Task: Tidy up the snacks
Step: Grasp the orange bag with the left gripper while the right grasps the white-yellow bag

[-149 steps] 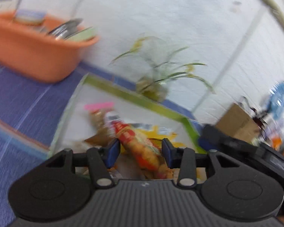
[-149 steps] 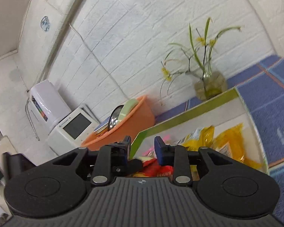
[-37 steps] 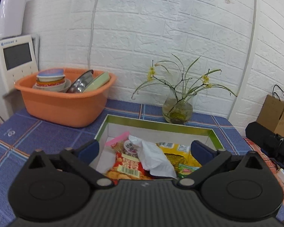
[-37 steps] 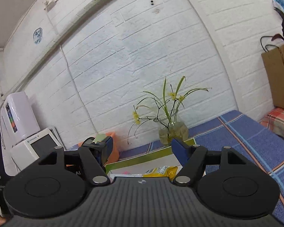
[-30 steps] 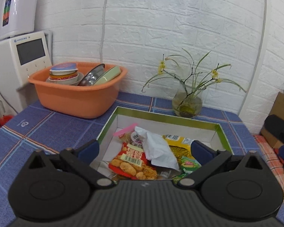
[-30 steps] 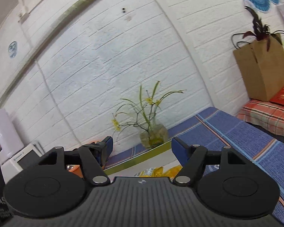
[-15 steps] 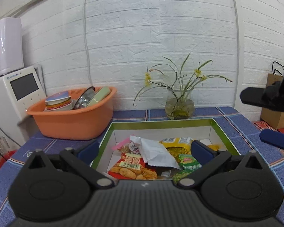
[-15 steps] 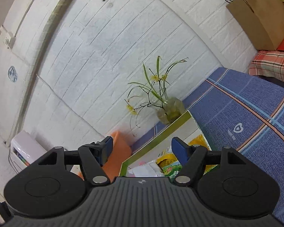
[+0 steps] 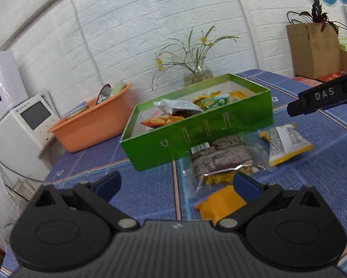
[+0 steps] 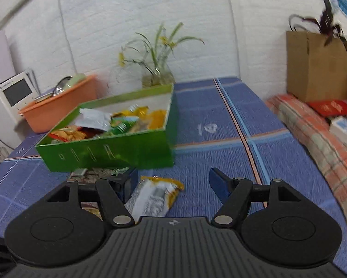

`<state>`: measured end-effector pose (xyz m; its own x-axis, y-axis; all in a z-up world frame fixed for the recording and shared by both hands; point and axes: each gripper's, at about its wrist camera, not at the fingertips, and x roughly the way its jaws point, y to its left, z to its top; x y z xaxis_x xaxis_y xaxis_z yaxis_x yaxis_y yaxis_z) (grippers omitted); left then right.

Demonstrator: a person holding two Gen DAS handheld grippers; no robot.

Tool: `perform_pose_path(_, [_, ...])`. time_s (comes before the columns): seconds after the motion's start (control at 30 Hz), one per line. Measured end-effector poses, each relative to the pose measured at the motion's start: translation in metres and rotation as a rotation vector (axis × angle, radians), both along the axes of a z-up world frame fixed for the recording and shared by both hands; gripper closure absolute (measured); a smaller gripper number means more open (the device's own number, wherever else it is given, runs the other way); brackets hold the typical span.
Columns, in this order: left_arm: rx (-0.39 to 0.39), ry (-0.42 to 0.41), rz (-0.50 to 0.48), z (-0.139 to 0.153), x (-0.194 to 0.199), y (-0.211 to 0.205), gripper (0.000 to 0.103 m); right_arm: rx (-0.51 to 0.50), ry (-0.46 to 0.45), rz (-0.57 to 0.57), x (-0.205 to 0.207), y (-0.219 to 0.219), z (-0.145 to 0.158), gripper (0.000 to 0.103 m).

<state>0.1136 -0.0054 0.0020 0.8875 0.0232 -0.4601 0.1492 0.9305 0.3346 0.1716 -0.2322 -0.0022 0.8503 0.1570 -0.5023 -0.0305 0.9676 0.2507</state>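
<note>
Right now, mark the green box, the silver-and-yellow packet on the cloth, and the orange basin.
green box (image 9: 203,136), left wrist view, front wall.
silver-and-yellow packet (image 10: 153,197), right wrist view, silver middle.
orange basin (image 9: 92,125), left wrist view, front side.

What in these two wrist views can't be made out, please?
- Orange packet, left wrist view: the left tongs body covers its near end.
- Brown packet, left view: print blurred, unreadable.
- Green box floor, both views: piled snacks hide it.
- White-and-yellow packet, right view: near end hidden behind the right tongs; label blurred.
- Orange basin contents: the rim hides most.
</note>
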Motion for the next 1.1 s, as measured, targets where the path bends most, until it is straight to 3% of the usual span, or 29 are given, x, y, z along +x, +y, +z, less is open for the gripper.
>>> perform_pose_path(0.1, [0.008,0.029,-0.006,-0.013,0.005,-0.005,0.0,0.135,0.068,-0.029,0.013,-0.011,-0.018,0.0])
perform_pose_path(0.2, [-0.047,0.085,0.011,-0.021,0.02,-0.002,0.0,0.196,0.124,-0.015,0.027,-0.004,-0.026,0.0])
perform_pose_path(0.27, [-0.132,0.138,0.0,-0.023,0.027,0.006,0.0,0.173,0.118,0.023,0.031,0.009,-0.026,0.0])
perform_pose_path(0.4, [-0.274,0.319,-0.042,-0.037,0.041,0.019,0.0,0.06,0.107,0.029,0.032,0.029,-0.025,0.0])
perform_pose_path(0.43, [-0.31,0.285,-0.049,-0.039,0.037,0.022,0.0,0.025,0.102,0.035,0.032,0.033,-0.025,0.0])
perform_pose_path(0.53, [-0.274,0.232,-0.078,-0.045,0.028,0.018,0.0,-0.065,0.084,0.064,0.029,0.039,-0.028,0.0])
perform_pose_path(0.67, [-0.293,0.23,-0.08,-0.047,0.028,0.018,0.0,-0.119,0.067,0.073,0.027,0.043,-0.03,0.0])
perform_pose_path(0.8, [-0.292,0.23,-0.08,-0.046,0.028,0.018,0.0,-0.249,0.034,0.077,0.024,0.057,-0.036,0.0])
perform_pose_path(1.1, [-0.295,0.228,-0.064,-0.046,0.027,0.015,0.0,-0.239,0.032,0.077,0.023,0.057,-0.034,0.0])
